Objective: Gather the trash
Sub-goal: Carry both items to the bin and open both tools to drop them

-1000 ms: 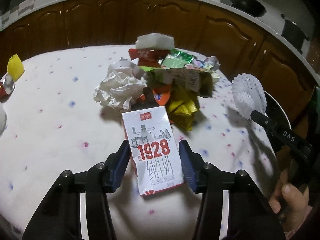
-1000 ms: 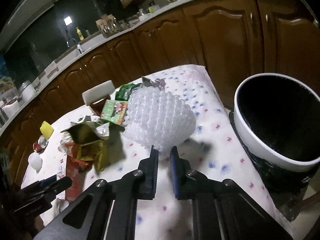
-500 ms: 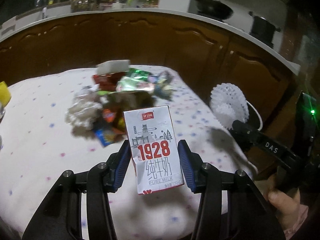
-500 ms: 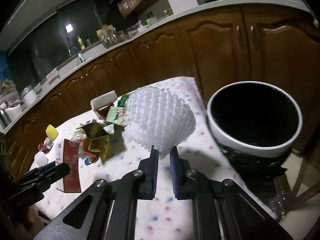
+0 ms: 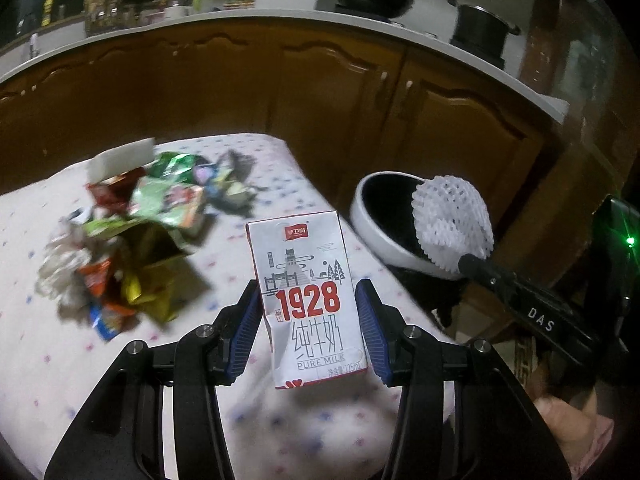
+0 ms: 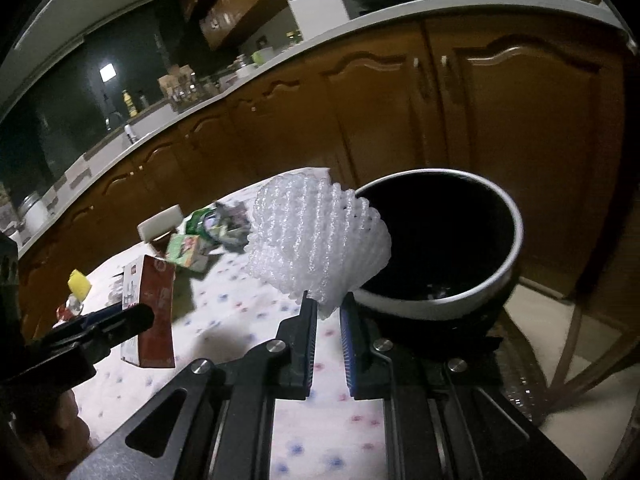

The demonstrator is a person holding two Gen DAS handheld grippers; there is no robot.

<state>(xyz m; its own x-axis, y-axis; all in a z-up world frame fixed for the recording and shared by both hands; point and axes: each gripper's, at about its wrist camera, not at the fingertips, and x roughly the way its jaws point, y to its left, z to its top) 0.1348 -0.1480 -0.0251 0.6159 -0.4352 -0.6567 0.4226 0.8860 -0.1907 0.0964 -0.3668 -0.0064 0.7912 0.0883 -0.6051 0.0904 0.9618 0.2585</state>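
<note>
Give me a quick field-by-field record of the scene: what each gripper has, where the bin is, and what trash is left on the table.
left gripper: shut on milk carton, held upright above the table
right gripper: shut on foam fruit net, held at the near rim of the bin
bin: white rim, dark inside, beside the table edge; something small lies at its bottom, unclear what
table: white cloth with coloured dots
trash left: pile of wrappers and crumpled paper
also on table: white block behind the pile

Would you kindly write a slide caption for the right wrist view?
Right gripper carries a white foam net toward the black-lined bin beside the table.
</note>
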